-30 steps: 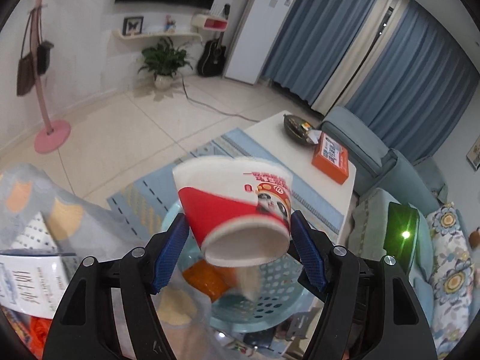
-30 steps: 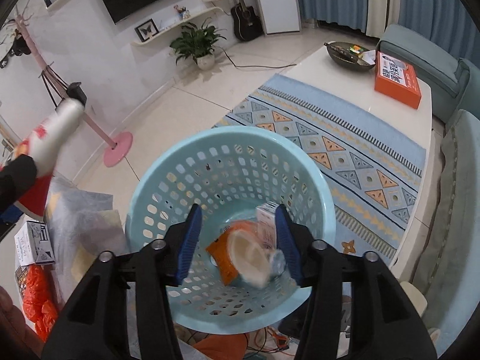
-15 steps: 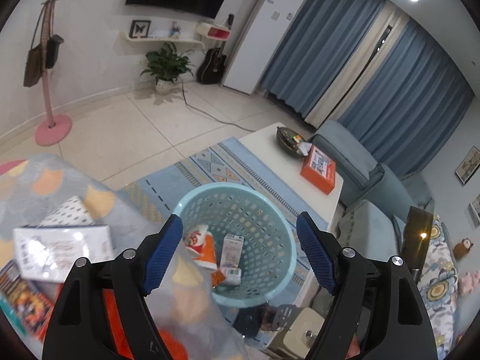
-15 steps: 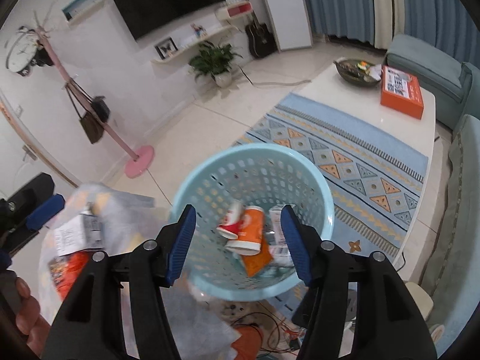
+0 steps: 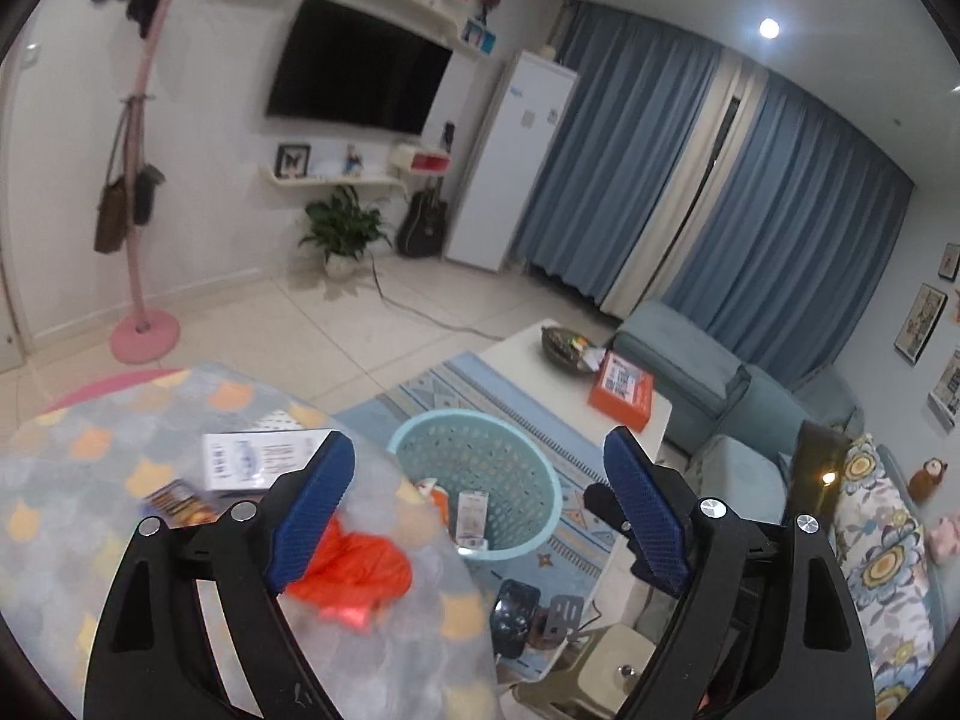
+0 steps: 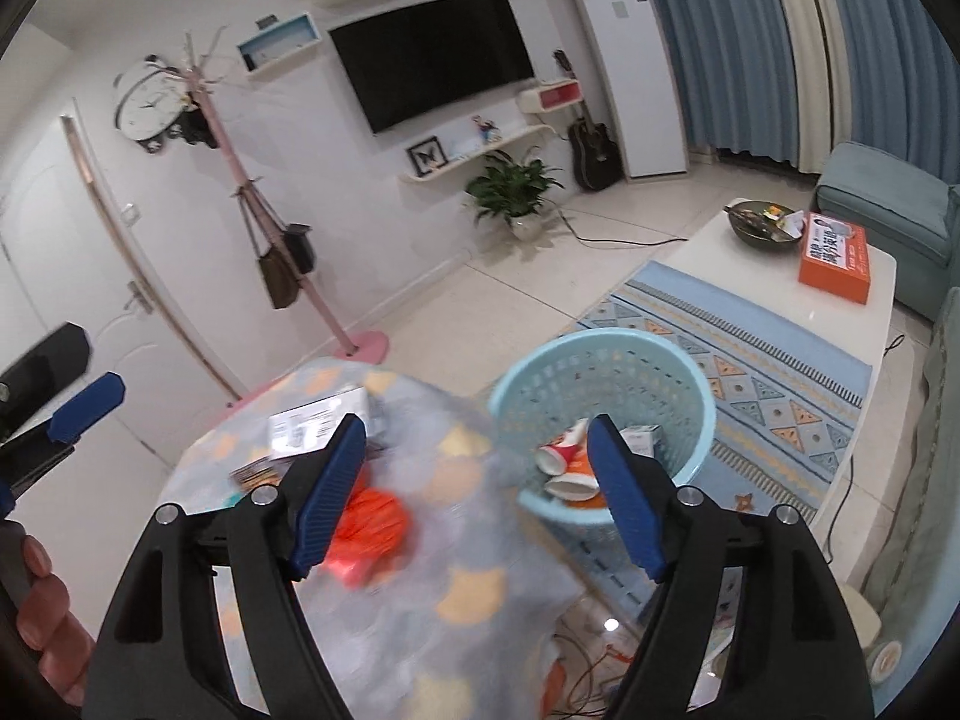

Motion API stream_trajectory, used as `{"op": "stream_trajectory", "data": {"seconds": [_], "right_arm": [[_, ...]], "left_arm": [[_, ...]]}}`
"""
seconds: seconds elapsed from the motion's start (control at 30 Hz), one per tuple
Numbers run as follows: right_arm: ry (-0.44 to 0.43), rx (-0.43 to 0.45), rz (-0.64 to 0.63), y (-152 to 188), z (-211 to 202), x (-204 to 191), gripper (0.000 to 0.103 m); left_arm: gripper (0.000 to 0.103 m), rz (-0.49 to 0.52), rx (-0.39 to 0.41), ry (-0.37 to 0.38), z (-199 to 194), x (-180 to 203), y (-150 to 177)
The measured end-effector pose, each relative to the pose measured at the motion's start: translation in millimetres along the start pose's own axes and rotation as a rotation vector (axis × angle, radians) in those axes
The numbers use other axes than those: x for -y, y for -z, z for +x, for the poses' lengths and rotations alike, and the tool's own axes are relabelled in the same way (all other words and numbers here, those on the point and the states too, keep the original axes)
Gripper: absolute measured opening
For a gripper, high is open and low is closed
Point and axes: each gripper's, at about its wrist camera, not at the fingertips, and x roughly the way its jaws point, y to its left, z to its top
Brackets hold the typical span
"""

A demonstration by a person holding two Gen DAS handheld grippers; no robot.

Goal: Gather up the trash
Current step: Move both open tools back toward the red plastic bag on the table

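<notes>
Paper cups (image 6: 567, 459) are seen in the turquoise basket (image 6: 690, 360); both the left gripper (image 5: 474, 510) and right gripper (image 6: 477, 492) have just been opening and are empty; an orange wrapper (image 6: 369, 519) and white box (image 6: 318, 423) remain, lower left.

Left tool (image 5: 474, 516) and right tool (image 6: 477, 495) empty, jaws just opening wide.

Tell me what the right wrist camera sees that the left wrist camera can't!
Only the right wrist view shows the door, the cups lying in the basket, and a hand at the edge. Only the left wrist view shows the flowered cushion and the pictures on the side wall. Both show the basket, the TV and the orange box.
</notes>
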Motion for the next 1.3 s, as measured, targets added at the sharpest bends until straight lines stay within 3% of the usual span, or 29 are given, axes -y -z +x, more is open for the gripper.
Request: {"op": "stream_trajectory", "data": {"seconds": [0.13, 0.33, 0.63, 0.73, 0.83, 0.93, 1.1, 1.3], "right_arm": [[-0.030, 0.002, -0.023, 17, -28, -19, 0.075], [-0.084, 0.009, -0.094, 39, -49, -54, 0.080], [-0.132, -0.044, -0.217, 45, -10, -96, 0.081], [-0.167, -0.063, -0.212, 45, 13, -101, 0.082], [-0.161, -0.054, -0.200, 45, 34, -102, 0.081], [-0.156, -0.073, -0.191, 45, 60, -102, 0.082], [-0.125, -0.139, -0.203, 47, 104, -101, 0.082], [-0.126, -0.231, -0.191, 60, 146, -100, 0.082]], "left_arm": [[0.086, -0.001, 0.070, -0.021, -58, 7, 13], [0.089, -0.017, 0.106, -0.101, -109, -1, 40], [0.089, -0.176, 0.172, -0.269, -138, -86, 47], [0.089, -0.163, 0.143, -0.321, -121, -109, 45], [0.089, -0.138, 0.094, -0.407, -80, -136, 55], [0.088, -0.136, 0.049, -0.444, -47, -164, 67], [0.085, -0.136, -0.061, -0.432, 15, -202, 87], [0.081, -0.198, -0.163, -0.408, 54, -234, 109]]}}
